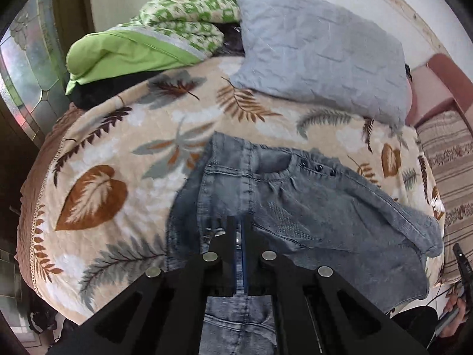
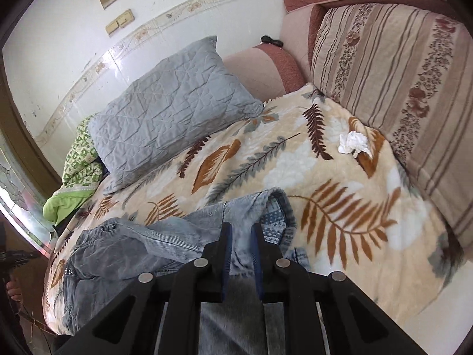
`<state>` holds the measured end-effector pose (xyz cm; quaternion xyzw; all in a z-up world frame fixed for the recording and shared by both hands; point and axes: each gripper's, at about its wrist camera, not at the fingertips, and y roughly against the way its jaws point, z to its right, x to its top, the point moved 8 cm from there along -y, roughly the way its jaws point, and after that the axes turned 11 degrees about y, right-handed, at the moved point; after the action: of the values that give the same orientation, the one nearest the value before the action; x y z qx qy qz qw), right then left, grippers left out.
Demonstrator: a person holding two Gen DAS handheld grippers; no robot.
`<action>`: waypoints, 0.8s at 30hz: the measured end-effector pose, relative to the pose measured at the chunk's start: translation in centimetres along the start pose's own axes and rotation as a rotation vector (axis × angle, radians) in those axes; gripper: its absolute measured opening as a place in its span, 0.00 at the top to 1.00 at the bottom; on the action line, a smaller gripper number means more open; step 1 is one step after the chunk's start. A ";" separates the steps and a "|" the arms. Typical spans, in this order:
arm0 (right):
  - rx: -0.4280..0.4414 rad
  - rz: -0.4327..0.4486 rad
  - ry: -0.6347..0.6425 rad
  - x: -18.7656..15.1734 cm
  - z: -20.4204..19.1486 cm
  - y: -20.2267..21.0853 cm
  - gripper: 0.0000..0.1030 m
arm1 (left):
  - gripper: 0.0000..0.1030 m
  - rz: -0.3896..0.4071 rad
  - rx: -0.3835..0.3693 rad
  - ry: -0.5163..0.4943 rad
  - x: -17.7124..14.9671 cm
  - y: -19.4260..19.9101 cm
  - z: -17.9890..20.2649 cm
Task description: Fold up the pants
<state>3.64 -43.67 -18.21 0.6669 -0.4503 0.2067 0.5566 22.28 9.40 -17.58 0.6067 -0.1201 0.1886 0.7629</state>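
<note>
Grey-blue denim pants (image 1: 310, 207) lie on a leaf-patterned blanket (image 1: 118, 153), waistband with dark studs toward the pillow. My left gripper (image 1: 239, 224) is shut on the pants' fabric near the fly seam, jaws almost touching. In the right wrist view the pants (image 2: 142, 242) stretch to the left, with a turned-up cuff showing a patterned lining. My right gripper (image 2: 241, 230) is shut on a fold of the pants, with denim pinched between the narrow gap of the blue pads.
A grey quilted pillow (image 1: 319, 53) and green bedding (image 1: 153, 38) lie at the bed's head by the wall. A striped sofa cushion (image 2: 399, 82) borders the bed's right side. A crumpled white tissue (image 2: 353, 145) lies on the blanket (image 2: 354, 201).
</note>
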 end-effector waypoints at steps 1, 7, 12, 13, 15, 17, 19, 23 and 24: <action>0.002 0.011 -0.008 -0.2 0.2 0.8 0.88 | 0.98 -0.013 -0.007 -0.003 -0.3 -0.4 0.7; 0.033 0.008 -0.045 -1.9 1.8 2.7 0.88 | 0.98 -0.060 -0.006 -0.021 -0.8 -2.0 3.1; 0.061 -0.011 -0.086 -3.6 2.8 1.6 0.88 | 0.77 -0.066 0.017 -0.020 -0.6 -2.3 3.1; 0.074 -0.015 -0.095 -3.9 3.0 1.3 0.88 | 0.73 -0.061 0.023 -0.021 -0.5 -2.3 3.0; 0.084 -0.032 -0.109 -4.2 3.1 0.6 0.85 | 0.71 -0.056 0.032 -0.021 -0.2 -2.3 2.8; 0.120 -0.022 -0.127 -4.0 2.9 0.4 0.84 | 0.69 -0.059 0.037 -0.015 0.1 -2.5 2.7; 0.138 -0.009 -0.140 -3.7 2.8 0.2 0.84 | 0.65 -0.062 0.045 -0.004 0.4 -2.9 2.5; 0.153 -0.036 -0.193 -3.7 2.8 -0.9 0.84 | 0.62 -0.077 0.055 0.006 0.8 -4.3 2.6; 0.151 -0.042 -0.196 -3.7 2.7 -1.2 0.84 | 0.61 -0.083 0.059 0.004 0.8 -4.7 2.7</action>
<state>2.14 -44.88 -22.55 0.7332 -0.4717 0.1623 0.4621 25.21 5.98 -20.77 0.6331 -0.0878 0.1613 0.7520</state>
